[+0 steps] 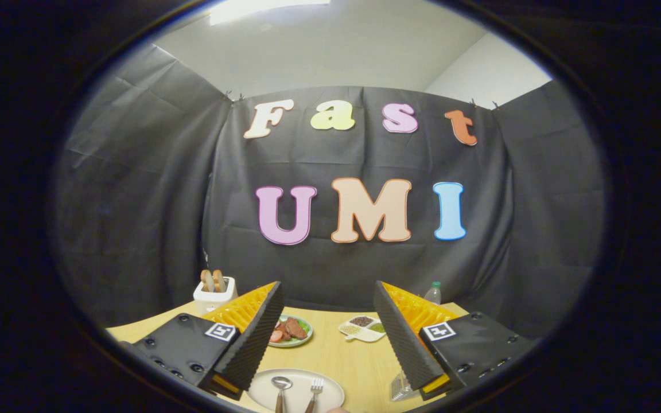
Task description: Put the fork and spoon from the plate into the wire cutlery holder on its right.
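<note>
A white plate point(322, 396) lies on the wooden table point(336, 355), low between my fingers. On it a spoon point(280, 385) lies on the left and a fork point(315, 389) on the right, heads pointing away from me. The wire cutlery holder point(400, 389) stands to the plate's right, partly hidden behind my right finger point(402, 335). My gripper point(329, 298) hovers above the table, open wide, with nothing between its fingers.
Beyond the plate sit a green plate of sliced sausage point(291, 331) and a small white divided dish of grains point(363, 328). A white toaster with bread point(214, 291) stands at the back left, a plastic bottle point(433, 293) at the back right.
</note>
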Demonstrator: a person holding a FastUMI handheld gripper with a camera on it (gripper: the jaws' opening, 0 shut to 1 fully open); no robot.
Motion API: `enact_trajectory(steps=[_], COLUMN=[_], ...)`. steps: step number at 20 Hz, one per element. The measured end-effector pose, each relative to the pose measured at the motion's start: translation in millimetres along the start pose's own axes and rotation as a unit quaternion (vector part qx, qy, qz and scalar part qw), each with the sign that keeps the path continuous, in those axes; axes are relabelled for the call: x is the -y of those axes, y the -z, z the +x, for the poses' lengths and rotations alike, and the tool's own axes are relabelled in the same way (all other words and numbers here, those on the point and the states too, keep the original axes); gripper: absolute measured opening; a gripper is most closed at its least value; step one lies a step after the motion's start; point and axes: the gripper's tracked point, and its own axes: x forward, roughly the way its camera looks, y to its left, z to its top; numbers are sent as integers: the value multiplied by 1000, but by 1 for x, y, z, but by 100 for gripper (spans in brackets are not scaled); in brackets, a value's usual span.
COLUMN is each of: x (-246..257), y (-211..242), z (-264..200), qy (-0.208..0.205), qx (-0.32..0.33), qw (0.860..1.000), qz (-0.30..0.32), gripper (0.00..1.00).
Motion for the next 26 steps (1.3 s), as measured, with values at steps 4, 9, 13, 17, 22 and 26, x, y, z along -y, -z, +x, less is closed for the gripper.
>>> enact_trajectory(steps=[4, 9, 13, 17, 22, 26], x=[0, -5, -10, -11, -11, -10], y=[7, 26, 52, 85, 122, 151], z=[3, 7, 6, 8, 7, 7], qy=[-2, -13, -22, -26, -34, -38], qx=[-8, -27, -61, -107, -161, -200], qw=[1000, 1000, 998, 994, 986, 979], qz=[-3, -9, -14, -17, -16, -20], gripper=[100, 100, 100, 100, 100, 100])
